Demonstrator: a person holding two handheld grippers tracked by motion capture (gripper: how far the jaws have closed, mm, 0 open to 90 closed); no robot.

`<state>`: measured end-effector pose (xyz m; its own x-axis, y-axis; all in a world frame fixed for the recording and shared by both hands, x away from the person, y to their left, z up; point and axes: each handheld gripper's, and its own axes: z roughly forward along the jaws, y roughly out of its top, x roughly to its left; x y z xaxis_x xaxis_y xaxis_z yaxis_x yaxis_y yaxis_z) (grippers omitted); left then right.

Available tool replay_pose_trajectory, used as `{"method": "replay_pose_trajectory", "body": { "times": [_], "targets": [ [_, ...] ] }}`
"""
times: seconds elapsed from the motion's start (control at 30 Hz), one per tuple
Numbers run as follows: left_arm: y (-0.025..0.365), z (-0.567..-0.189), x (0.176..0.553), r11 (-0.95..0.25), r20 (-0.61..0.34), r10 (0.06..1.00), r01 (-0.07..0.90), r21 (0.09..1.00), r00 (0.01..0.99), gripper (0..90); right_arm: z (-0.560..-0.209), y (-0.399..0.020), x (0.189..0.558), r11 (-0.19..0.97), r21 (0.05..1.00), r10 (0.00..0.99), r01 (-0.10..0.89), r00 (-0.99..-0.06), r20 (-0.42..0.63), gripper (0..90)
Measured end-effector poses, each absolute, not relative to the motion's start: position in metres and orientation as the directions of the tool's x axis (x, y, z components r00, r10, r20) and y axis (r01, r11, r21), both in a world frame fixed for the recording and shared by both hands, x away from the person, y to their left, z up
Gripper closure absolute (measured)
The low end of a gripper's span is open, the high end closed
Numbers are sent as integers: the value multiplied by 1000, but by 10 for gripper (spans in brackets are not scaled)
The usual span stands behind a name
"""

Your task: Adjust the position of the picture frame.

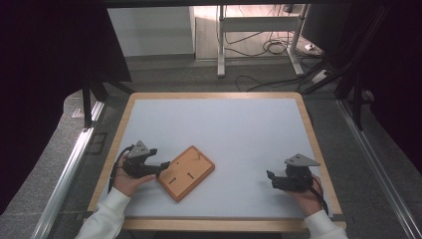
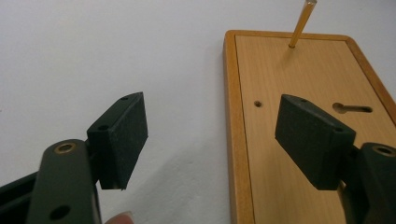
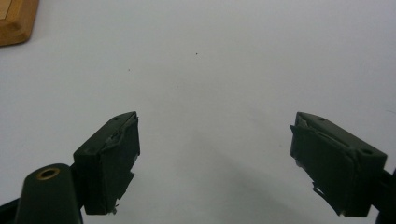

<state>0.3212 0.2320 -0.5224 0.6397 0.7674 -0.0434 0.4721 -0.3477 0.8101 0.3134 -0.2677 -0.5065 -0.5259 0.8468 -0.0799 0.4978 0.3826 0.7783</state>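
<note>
A white-topped table (image 1: pixel 239 139) with a pale wooden rim carries one thing to work on: a rectangular wooden board (image 1: pixel 187 173) lying flat at the near left, turned so its long axis runs diagonally, from the near side up and away to the right. It has a keyhole slot (image 2: pixel 352 108), a small round hole (image 2: pixel 258 103) and a thin wooden peg (image 2: pixel 302 23) standing from its far end.

The left gripper (image 1: pixel 161 167) is much the nearer: it lies low at the board's left edge, pointing right, and in the left gripper view that edge runs up between the two jaws, one over bare table, the other over the wood. Its jaws stand wide apart, holding nothing.

The right gripper (image 1: pixel 271 179) rests well apart at the near right, pointing left toward the board, jaws likewise spread and empty.

Both hands sit low by the table's near edge.
</note>
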Motion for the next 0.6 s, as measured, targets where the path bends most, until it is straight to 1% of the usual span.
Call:
{"method": "replay_pose_trajectory", "body": {
  "times": [0.17, 0.33, 0.6],
  "targets": [
    [232, -526, 325, -353, -48, 761, 475, 806, 647, 254, -508, -269, 315, 400, 779, 835, 483, -542, -92, 161],
    [229, -523, 325, -355, -42, 753, 458, 815, 657, 254, -513, -265, 314, 439, 754, 826, 488, -550, -124, 161],
    [227, -520, 321, -365, -27, 740, 435, 823, 672, 255, -512, -259, 307, 440, 764, 819, 473, -561, -124, 168]
  ]
}}
